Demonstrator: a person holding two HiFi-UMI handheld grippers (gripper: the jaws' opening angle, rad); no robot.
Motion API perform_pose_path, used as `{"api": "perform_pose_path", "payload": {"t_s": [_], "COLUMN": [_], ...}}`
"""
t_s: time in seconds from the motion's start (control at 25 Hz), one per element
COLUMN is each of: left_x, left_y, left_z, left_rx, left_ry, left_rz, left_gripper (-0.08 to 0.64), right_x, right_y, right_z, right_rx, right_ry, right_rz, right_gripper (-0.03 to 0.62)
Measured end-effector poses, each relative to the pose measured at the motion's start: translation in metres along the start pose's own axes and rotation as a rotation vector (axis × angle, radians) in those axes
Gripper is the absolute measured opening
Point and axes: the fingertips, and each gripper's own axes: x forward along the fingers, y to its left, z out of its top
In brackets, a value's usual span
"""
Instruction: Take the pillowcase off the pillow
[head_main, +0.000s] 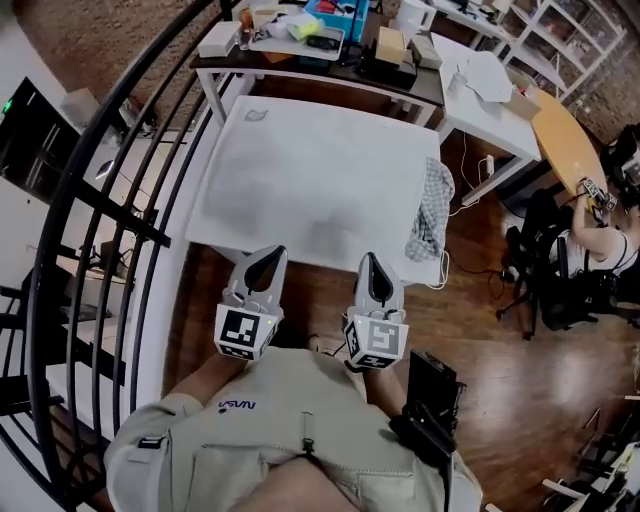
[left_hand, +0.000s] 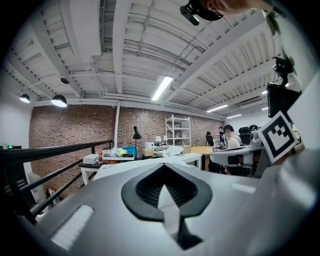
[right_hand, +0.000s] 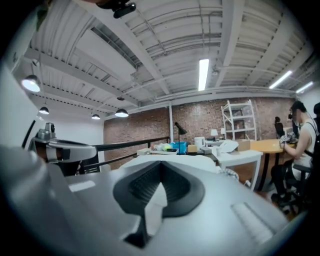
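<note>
Left hand-held gripper (head_main: 265, 265) & right hand-held gripper (head_main: 370, 268), both shut on nothing, hover short of the white pillow (head_main: 320, 175) flat on the worktop (head_main: 320, 262), w/ a checked cloth (head_main: 432, 210), prob. the pillowcase, hanging off its right edge: stripping looks done, next move only a check.

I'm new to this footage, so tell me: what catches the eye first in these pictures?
The left gripper and right gripper sit side by side low in the head view, jaws shut, empty. Ahead stands a white table, a checked cloth draped over its right edge.
</note>
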Motion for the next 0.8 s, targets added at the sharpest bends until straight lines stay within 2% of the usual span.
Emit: {"api": "perform_pose_path", "payload": {"t_s": [0.24,0.44,0.8], "left_x": [-0.026,-0.038,-0.059], "left_y": [-0.011,-0.017,0.002], "left_z": [0.001,0.001,0.001], "left_rx": [0.018,0.039,0.035], "left_ry": [0.023,0.001,-0.015], "left_rz": [0.066,0.051,0.033], "left_gripper": [0.0,-0.001,0.0], "right_x": [-0.026,-0.035,-0.043], "right_y": [-0.002,0.007,0.038], "right_z": [0.005,0.01,0.022], "right_rx": [-0.012,-0.025,-0.046], "right_ry": [-0.029,-0.057,-0.079], "right_rz": [0.017,0.016,0.002], "right_gripper": [0.002,0.001,0.001]}}
